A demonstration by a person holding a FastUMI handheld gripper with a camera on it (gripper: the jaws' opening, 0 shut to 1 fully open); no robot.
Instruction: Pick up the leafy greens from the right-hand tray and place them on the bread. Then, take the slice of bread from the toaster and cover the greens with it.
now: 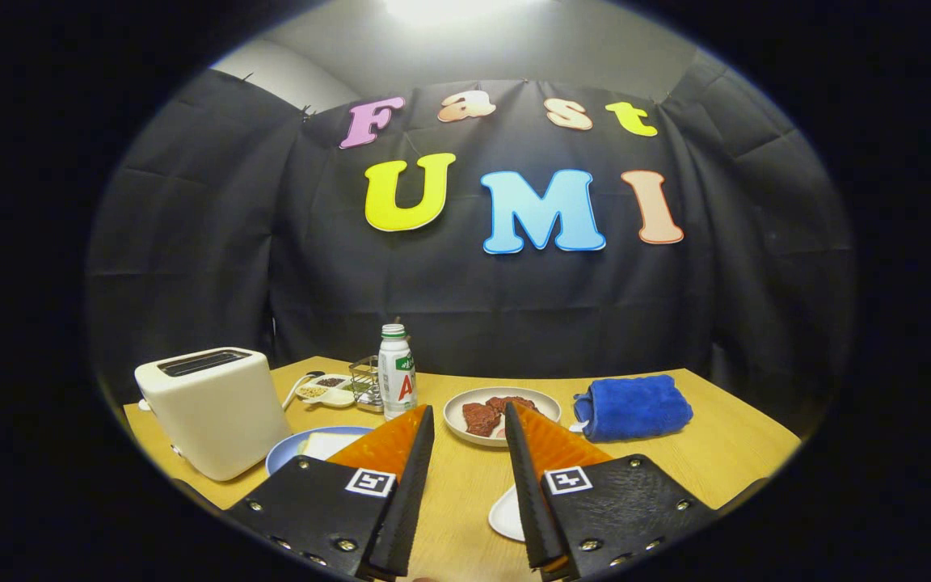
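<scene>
gripper (469,424): fingers apart, holding nothing, above the table (724,453). bread (328,444) lies on the blue plate (284,457), just left of the left finger, beside the toaster (211,408). a white tray (506,513) edge shows by the right finger; greens not visible.

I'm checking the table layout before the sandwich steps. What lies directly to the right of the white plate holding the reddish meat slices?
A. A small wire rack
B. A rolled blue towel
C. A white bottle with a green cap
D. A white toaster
B: the rolled blue towel sits just right of the meat plate, beyond the open fingers of the hand-held gripper, which hold nothing.
</scene>
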